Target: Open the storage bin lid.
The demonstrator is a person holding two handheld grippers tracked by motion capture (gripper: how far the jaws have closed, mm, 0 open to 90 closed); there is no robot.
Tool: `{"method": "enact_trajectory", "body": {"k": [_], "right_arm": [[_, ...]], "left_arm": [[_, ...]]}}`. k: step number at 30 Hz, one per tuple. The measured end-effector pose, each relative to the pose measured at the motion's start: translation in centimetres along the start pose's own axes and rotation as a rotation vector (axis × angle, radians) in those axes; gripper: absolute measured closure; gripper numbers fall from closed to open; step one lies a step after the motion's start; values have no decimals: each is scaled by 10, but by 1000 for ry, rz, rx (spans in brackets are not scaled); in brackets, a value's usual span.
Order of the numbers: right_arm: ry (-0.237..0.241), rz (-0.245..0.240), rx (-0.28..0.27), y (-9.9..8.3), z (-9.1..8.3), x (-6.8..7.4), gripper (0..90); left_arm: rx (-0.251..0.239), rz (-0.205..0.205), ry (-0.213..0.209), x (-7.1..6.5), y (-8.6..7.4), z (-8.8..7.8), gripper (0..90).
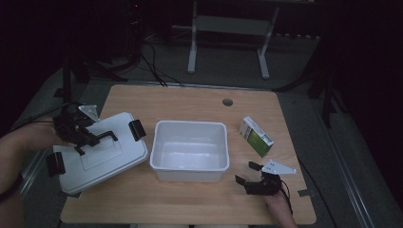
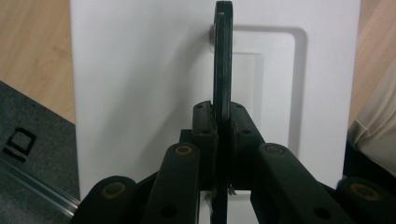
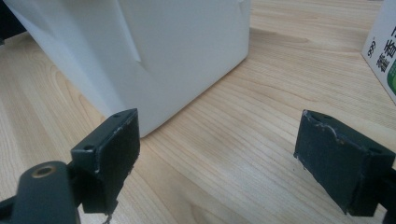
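— From above, what did you have in hand?

— My left hand-held gripper was clamped on the black handle of the white lid, which sat tilted at the left end of the tabletop, just beside the open white bin. My right hand-held gripper lay low near the front right edge, jaws spread with nothing between them. A green-and-white carton stood behind it, to the right of the bin.

— And along your left hand-held gripper?

— Its pads were pressed against both sides of the thin black handle, which ran straight up the middle. Behind it was the lid's white top with its recessed panel, and wood showed at either side.

— And the right one's view?

— The jaws stood wide apart and empty, close over the wood. The bin's white wall rose just ahead on the left, not touched by either pad; the carton's edge sat at the far right.
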State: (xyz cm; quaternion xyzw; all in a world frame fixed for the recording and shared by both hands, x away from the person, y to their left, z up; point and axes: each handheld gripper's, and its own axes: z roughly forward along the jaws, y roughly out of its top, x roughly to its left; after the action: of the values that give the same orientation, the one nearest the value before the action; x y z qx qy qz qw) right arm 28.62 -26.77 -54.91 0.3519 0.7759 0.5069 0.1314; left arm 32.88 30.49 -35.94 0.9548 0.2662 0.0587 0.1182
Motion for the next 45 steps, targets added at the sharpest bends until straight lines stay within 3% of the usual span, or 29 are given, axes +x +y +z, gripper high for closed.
{"method": "enact_trajectory", "body": {"k": [7,13,18,34,45], "right_arm": [[0,1,0,0,0,0,138],[0,1,5,-1,0,1,138],[-2,-2,5,-1,0,1,138],[-5,-11,9,-1,1,2,138],[-4,-7,12,-1,1,2,138]], "left_arm": [[9,-28,-9,3,-12,20,838],[11,-44,-34,7,-17,46,837],[9,-40,-50,9,-16,62,837],[-8,-35,-43,19,-3,105,837],[-33,-42,-38,25,2,117,836]]}}
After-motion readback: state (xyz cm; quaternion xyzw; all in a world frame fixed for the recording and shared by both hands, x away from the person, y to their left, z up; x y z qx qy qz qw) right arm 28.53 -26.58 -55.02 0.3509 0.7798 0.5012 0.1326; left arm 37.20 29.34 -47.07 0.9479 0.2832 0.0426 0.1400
